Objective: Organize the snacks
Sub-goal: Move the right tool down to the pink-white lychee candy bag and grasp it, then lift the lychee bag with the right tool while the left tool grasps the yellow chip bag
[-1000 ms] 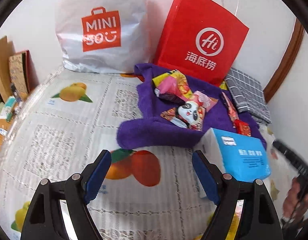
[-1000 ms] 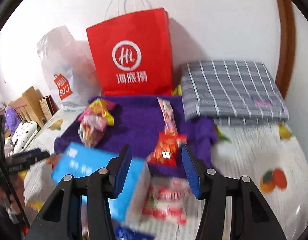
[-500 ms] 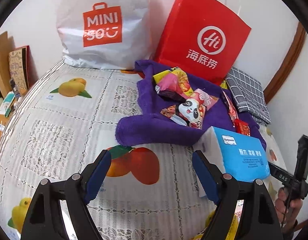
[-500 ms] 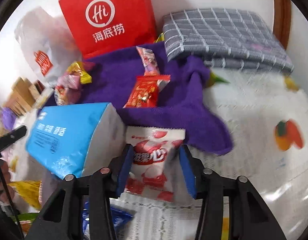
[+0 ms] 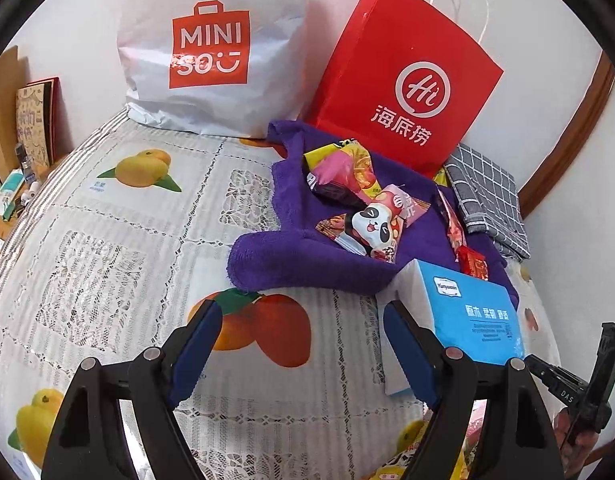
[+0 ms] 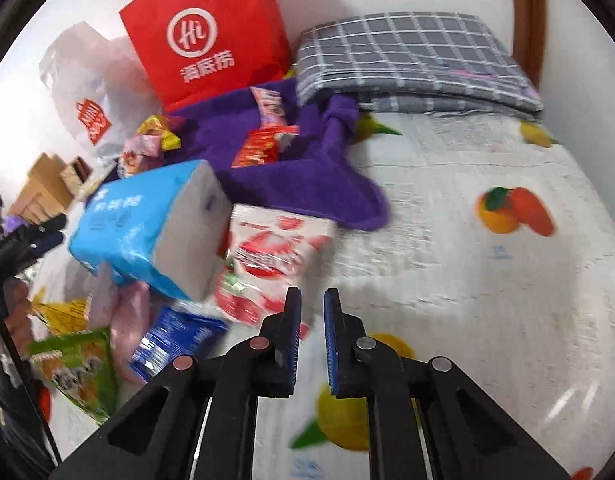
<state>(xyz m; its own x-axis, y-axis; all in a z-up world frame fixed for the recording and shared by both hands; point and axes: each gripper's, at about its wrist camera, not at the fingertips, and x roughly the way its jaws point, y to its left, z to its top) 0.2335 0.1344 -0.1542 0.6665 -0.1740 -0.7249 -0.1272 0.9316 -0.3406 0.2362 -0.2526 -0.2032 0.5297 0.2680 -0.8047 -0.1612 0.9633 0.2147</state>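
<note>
My right gripper [image 6: 312, 294] has its jaws almost together, pinching the lower corner of a red-and-white snack packet [image 6: 267, 256] beside a blue tissue pack [image 6: 147, 224]. Loose packets lie left of it: a blue one [image 6: 175, 340], a green one [image 6: 75, 368] and a yellow one [image 6: 59, 316]. On the purple towel [image 5: 307, 264] lie a panda packet [image 5: 371, 228], a pink-and-yellow packet [image 5: 343, 172] and a red packet [image 6: 263, 148]. My left gripper [image 5: 301, 312] hangs open over the fruit-print tablecloth [image 5: 107, 240], nothing between its fingers.
A red paper bag [image 5: 403, 80] and a white shopping bag [image 5: 211, 52] stand against the back wall. A folded grey checked cloth [image 6: 411, 60] lies at the back right. Boxes and small items crowd the left edge [image 5: 23, 140]. A brown wooden frame [image 5: 567, 136] runs along the right.
My right gripper dropped forward onto the red-and-white packet and its jaws came together from open; the packet now sits tilted at its left finger. The left gripper has stayed put, open.
</note>
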